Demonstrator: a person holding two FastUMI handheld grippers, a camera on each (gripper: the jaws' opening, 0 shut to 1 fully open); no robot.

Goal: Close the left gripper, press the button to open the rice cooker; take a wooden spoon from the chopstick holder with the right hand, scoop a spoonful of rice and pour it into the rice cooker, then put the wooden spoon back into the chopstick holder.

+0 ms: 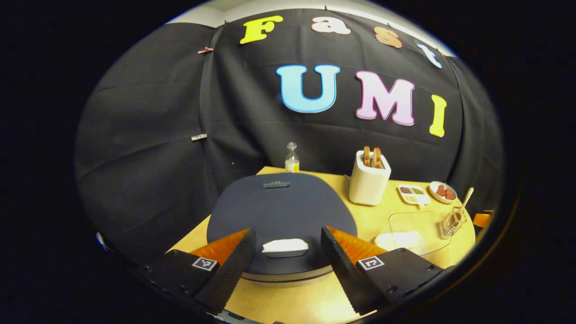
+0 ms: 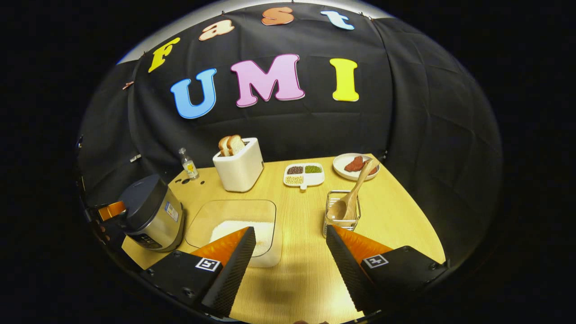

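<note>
Wooden spoon (image 2: 352,194) is stood in the chopstick holder (image 2: 341,218), right of the rice container (image 2: 243,225). Left claw (image 1: 285,258) is held spread over the rice cooker's (image 1: 279,211) white button (image 1: 285,245), lid shut. Right claw (image 2: 290,256) is spread, empty.

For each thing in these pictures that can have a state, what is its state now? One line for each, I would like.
Rice cooker: lid shut, button not yet pressed.
Left gripper: open, hovering over the button.
Right gripper: open, holding nothing.
Wooden spoon: leaning in the chopstick holder.
Rice box: open, rice inside.
Toaster: bread slices in the slots.
Bottle: upright, capped.
Round plate: holds red pieces.
</note>
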